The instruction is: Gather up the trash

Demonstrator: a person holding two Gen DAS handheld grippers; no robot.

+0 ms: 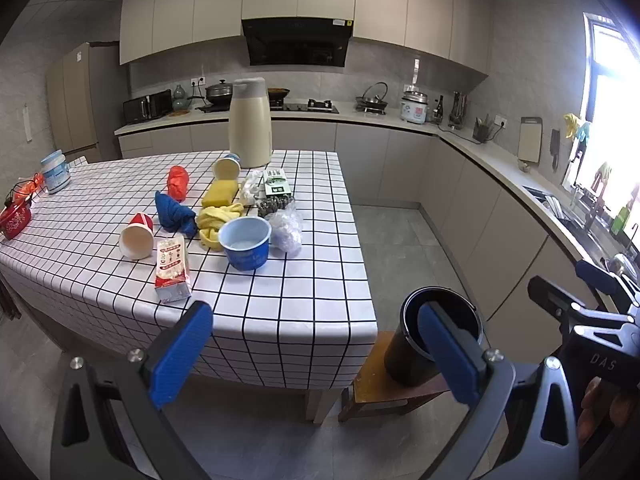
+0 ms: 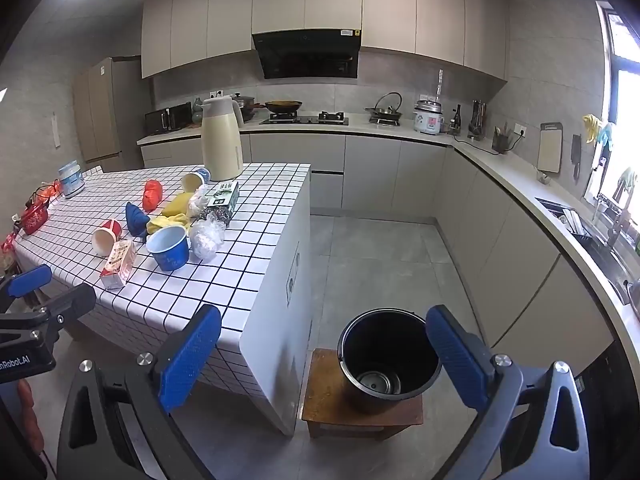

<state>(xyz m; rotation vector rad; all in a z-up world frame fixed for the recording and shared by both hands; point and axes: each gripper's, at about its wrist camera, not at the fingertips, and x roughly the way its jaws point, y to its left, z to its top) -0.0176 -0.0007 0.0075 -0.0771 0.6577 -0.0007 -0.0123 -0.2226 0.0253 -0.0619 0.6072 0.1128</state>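
So from my left wrist cam: my left gripper (image 1: pixel 316 354) is spread as wide as it goes with nothing between the blue pads, hanging off the near corner of the table with the white black-grid cloth (image 1: pixel 312 280). All the trash is bunched mid-table: a tipped red paper cup (image 1: pixel 137 236), a small red-and-white milk carton lying flat (image 1: pixel 173 270), a pale blue plastic bowl (image 1: pixel 246 242), a crumpled clear plastic bag (image 1: pixel 286 228), plus a yellow cloth (image 1: pixel 218 216) I'd guess isn't trash at all. The black round bucket (image 1: pixel 436 332) sits on a small brown wooden stool (image 1: pixel 380 388) just off the table's right corner, and my other tool pokes in at the far right. Switching to the right wrist cam: my right gripper (image 2: pixel 324 356) is likewise fully released and empty, aimed down near the bucket, which looks empty inside apart from its metal bottom. Nothing's collected yet, I reckon. My plan: start with the carton since it's nearest the edge and rigid, come in across its narrow side, and squeeze gently on the cup so it doesn't fold. The bag is the slippery one, so pinch a good bunch of it.
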